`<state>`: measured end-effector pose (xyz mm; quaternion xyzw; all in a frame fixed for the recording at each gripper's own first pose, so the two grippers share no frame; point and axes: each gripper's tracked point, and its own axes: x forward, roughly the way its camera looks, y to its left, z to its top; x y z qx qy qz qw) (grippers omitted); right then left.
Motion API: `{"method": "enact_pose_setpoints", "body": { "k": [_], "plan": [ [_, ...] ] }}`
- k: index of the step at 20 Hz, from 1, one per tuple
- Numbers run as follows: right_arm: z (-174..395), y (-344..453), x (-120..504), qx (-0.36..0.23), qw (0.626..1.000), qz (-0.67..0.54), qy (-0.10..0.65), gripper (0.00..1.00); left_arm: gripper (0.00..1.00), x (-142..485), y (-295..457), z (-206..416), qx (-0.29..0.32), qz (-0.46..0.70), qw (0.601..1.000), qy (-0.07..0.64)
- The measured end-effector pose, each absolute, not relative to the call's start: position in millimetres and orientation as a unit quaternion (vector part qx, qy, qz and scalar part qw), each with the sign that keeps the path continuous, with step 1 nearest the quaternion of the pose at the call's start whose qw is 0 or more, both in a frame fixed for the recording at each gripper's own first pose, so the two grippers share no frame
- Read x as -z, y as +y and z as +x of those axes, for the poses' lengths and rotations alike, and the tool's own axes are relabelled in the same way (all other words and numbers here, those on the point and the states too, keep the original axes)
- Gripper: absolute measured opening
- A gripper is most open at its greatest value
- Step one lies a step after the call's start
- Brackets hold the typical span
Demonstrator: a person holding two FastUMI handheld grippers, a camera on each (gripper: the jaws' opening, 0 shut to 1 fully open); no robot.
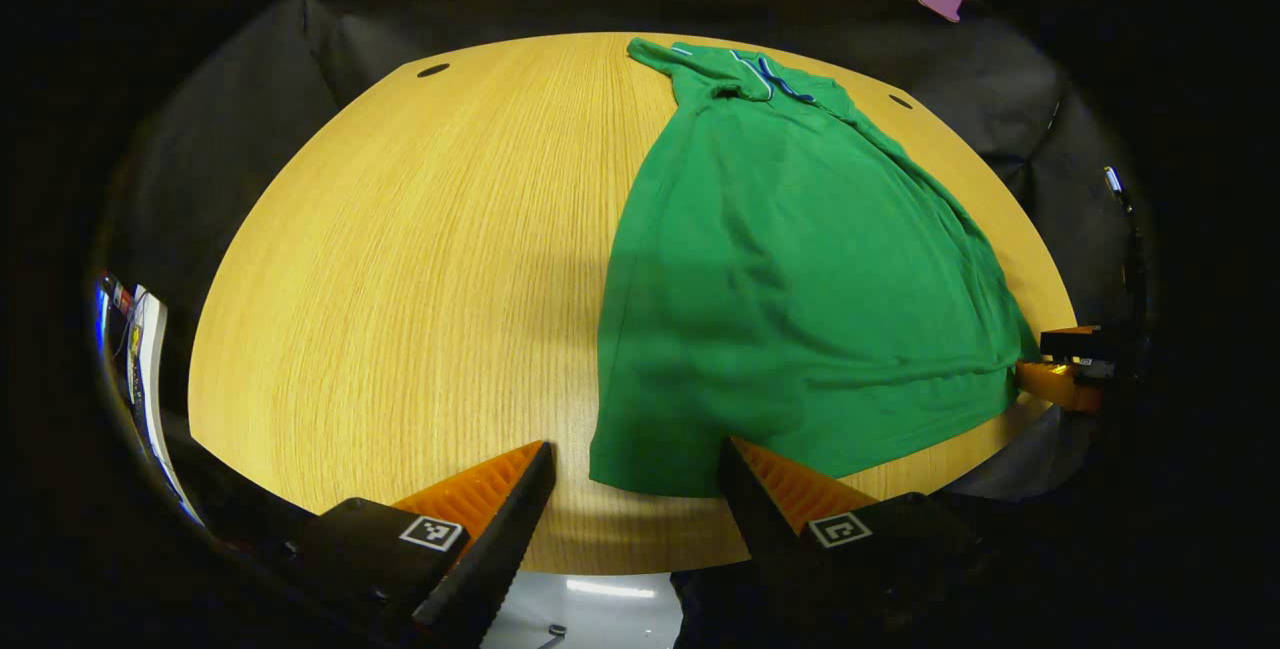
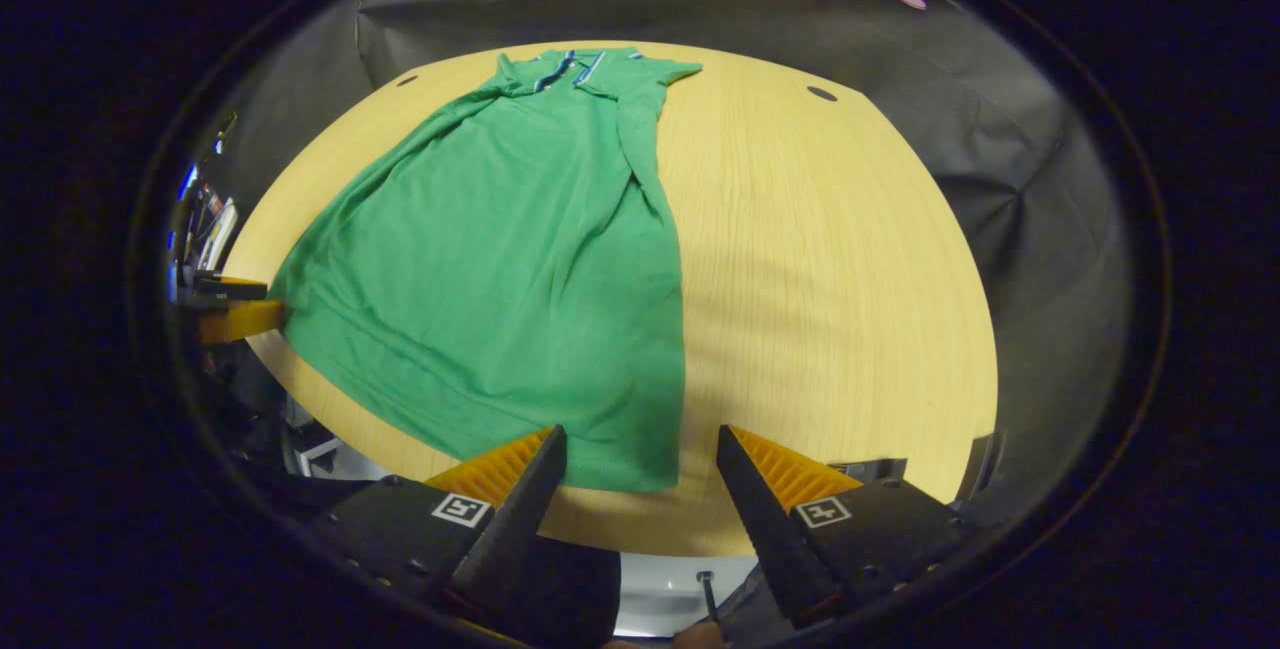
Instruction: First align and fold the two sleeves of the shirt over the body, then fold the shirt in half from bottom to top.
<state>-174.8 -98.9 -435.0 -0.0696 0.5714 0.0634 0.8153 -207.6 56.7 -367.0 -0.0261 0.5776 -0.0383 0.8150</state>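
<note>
A green shirt [image 1: 790,279] with a striped collar [image 1: 765,77] lies flat on the wooden table [image 1: 400,279], collar at the far end, both sleeves folded in over the body. My left gripper [image 1: 635,474] is open at the shirt's near-left bottom corner, its fingers standing either side of the hem. In the right gripper view the same shirt [image 2: 510,269] lies left of centre. My right gripper [image 2: 635,459] is open at the near-right bottom corner of the hem. Each gripper shows at the edge of the other's view: the right gripper [image 1: 1065,369] and the left gripper [image 2: 230,314].
The table has small dark holes [image 1: 433,70] near its far corners [image 2: 822,93]. Bare wood [image 2: 830,289] stretches on both sides of the shirt. The table's near edge lies just ahead of both grippers, with pale floor [image 1: 600,599] below. Black cloth walls surround the table.
</note>
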Motion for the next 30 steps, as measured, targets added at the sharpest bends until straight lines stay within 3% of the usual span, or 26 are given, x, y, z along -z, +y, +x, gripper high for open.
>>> {"method": "enact_pose_setpoints", "body": {
  "k": [1,4,5,8,9,10,11,12,18,20,21,23,30],
  "plan": [
    [-176.0,-97.4,437.5,-0.067,0.812,-0.057,0.577,0.94,1.0,366.2,56.4,-205.1,0.038,-0.022,0.813,0.581],
    [-176.6,-98.4,436.3,-0.069,0.804,-0.039,0.59,0.8,1.0,364.1,52.6,-192.9,0.038,-0.02,0.805,0.592],
    [-175.8,-93.7,437.7,-0.075,0.802,-0.039,0.591,0.72,0.86,362.4,49.5,-187.9,0.039,-0.023,0.802,0.595],
    [-177.6,-82.6,437.0,-0.088,0.793,-0.022,0.603,0.27,0.51,354.9,36.1,-169.6,0.054,-0.026,0.796,0.603],
    [-175.5,-81.2,437.7,-0.086,0.794,-0.017,0.602,0.17,0.34,352.3,28.2,-162.3,0.064,-0.033,0.793,0.605],
    [-176.8,-81.7,440.3,-0.086,0.792,-0.014,0.604,0.03,0.24,347.7,24.2,-155.0,0.065,-0.035,0.789,0.61],
    [-176.4,-81.6,435.8,-0.087,0.79,-0.011,0.606,0.0,0.08,343.7,19.4,-147.1,0.069,-0.039,0.785,0.615],
    [-174.3,-82.4,432.5,-0.085,0.792,-0.007,0.605,0.01,0.07,337.3,16.3,-137.0,0.071,-0.042,0.784,0.615],
    [-148.9,-86.8,395.8,-0.085,0.815,0.024,0.572,0.0,0.06,266.8,-8.1,-42.9,0.09,-0.052,0.805,0.584],
    [-135.6,-86.9,380.1,-0.085,0.825,0.032,0.557,0.0,0.06,277.9,18.1,-86.2,0.096,-0.052,0.822,0.559],
    [-127.7,-86.6,371.8,-0.086,0.83,0.036,0.549,0.02,0.06,242.2,-6.3,-22.2,0.097,-0.053,0.831,0.546],
    [-110.2,-85.1,356.2,-0.089,0.84,0.042,0.534,0.0,0.06,218.6,-11.5,8.4,0.1,-0.053,0.846,0.521],
    [-35.6,-82.4,297.9,-0.093,0.88,0.04,0.464,0.0,0.05,183.1,-18.2,65.4,0.112,-0.045,0.875,0.468]
  ]
}}
